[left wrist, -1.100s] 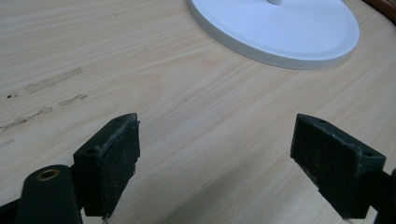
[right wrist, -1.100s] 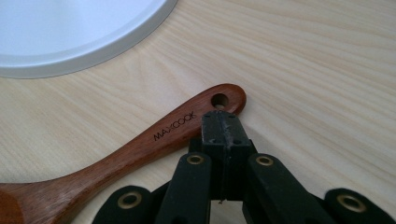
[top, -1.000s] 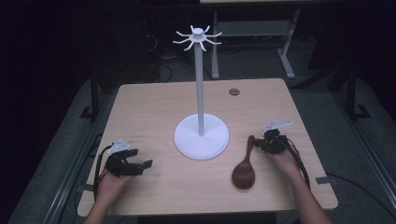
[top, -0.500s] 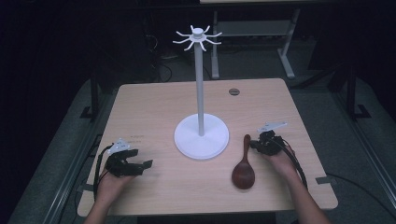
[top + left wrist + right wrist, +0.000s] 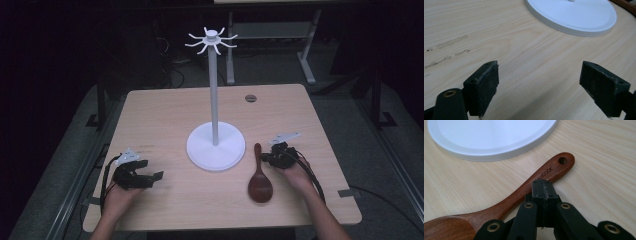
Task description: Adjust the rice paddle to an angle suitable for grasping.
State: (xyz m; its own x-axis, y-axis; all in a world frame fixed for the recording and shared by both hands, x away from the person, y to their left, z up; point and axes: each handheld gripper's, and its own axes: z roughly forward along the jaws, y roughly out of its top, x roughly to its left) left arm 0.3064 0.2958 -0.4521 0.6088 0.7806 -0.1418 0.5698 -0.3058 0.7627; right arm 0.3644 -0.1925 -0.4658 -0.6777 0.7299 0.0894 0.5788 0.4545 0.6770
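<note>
While the right gripper (image 5: 543,185), jaws clenched empty, touches the wooden spoon's (image 5: 506,200) handle near the desk's (image 5: 165,110) right edge, left gripper (image 5: 540,82) released wide, near the left front corner.

Reddish-brown wooden spoon (image 5: 506,200); white stand (image 5: 215,145); pale wood-grain table (image 5: 165,115); black right hand-held gripper (image 5: 543,185)

Lab-like workspace, wooden table (image 5: 165,115), dark surroundings, floor cables (image 5: 175,75), metal frame legs (image 5: 305,55)

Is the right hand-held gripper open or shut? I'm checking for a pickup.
Shut, empty: the right hand-held gripper has its jaws pressed together beside the wooden spoon handle, nothing between them.
</note>
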